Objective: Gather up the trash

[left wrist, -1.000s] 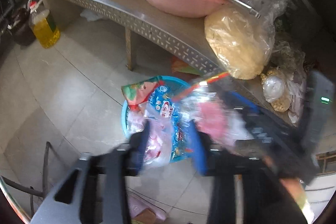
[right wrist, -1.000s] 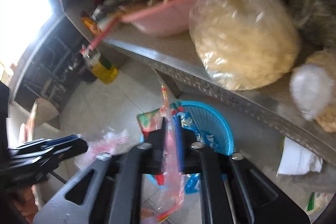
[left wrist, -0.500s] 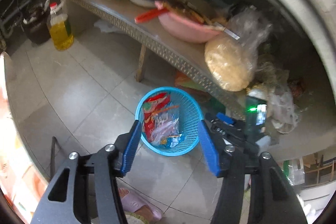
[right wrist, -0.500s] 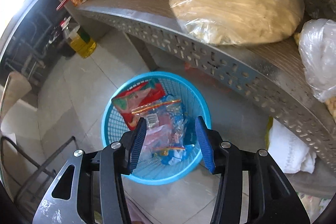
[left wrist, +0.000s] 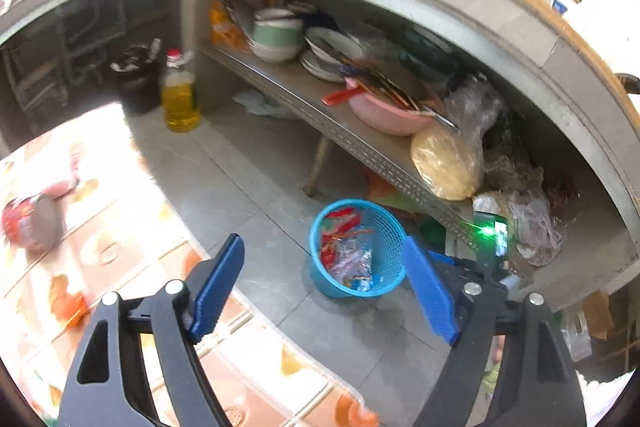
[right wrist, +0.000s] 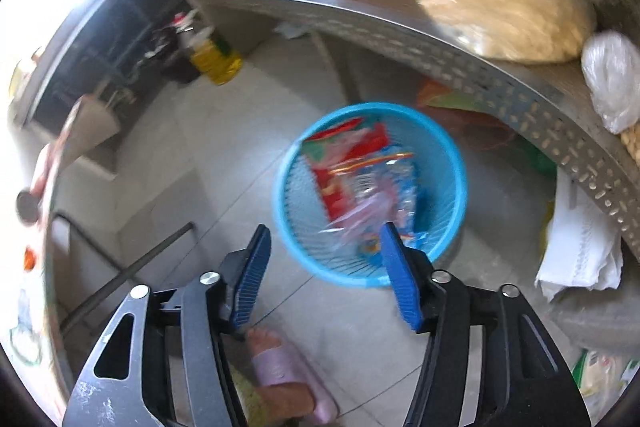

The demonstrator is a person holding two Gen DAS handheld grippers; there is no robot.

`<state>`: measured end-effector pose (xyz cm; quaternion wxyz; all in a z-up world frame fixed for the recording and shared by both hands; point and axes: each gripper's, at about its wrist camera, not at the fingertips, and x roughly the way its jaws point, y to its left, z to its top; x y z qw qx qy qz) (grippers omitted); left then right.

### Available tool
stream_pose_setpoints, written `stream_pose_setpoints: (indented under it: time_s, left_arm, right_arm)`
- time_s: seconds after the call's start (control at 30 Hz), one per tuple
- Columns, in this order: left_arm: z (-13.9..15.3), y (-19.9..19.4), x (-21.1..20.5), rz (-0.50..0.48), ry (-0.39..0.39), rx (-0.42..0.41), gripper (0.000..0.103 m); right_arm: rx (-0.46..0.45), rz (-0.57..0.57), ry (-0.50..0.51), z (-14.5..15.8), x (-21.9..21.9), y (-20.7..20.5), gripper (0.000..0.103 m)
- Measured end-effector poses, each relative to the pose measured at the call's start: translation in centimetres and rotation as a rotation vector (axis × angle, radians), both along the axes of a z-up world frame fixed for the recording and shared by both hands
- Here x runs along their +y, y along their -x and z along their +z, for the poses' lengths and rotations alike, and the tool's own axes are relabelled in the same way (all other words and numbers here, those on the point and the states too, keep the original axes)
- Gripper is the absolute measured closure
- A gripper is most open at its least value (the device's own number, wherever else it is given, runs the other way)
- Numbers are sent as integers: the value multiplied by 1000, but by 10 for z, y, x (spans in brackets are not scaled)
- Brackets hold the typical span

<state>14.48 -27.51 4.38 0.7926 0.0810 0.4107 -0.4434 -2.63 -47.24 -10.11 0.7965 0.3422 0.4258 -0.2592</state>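
Fingers of both the left gripper [left wrist: 324,281] and right gripper [right wrist: 324,277] have just been opening and stand apart, empty, with wrappers [right wrist: 360,175] already in the blue basket [right wrist: 452,155] (1 can [left wrist: 30,223] remains on the table [left wrist: 120,239]).

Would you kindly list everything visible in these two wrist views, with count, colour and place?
basket: one, blue, on the floor by the shelf
wrappers: several, red, blue, clear, inside the basket
basin: one, pink, on the shelf
noodle bag: one, pale yellow, shelf, beside the basin
bowls: a stack, green and white, far end of the shelf
oil bottle: one, yellow, on the floor
tablecloth: one, patterned orange, near left
foot in slipper: one, lilac, on the floor
left gripper: open, empty
right gripper: open, empty
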Motion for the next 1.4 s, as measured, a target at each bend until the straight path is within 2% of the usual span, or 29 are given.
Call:
stream_pose_setpoints:
  time_s: [0.27, 0.43, 0.9, 1.23, 1.4]
  left_arm:
    - [5, 19, 81, 116, 50, -19, 21]
    - [7, 32, 128, 196, 85, -35, 18]
    - [6, 53, 212, 318, 133, -61, 16]
    - [2, 58, 246, 355, 166, -52, 15]
    - [0, 63, 264, 366, 186, -54, 15]
  right_arm:
    - [-93, 173, 184, 94, 61, -12, 14]
    - [-107, 236, 295, 128, 100, -23, 8]
    - [-67, 357, 481, 167, 175, -55, 8]
    - [-83, 394, 515, 175, 206, -67, 8]
    - [-120, 432, 499, 179, 222, -73, 8]
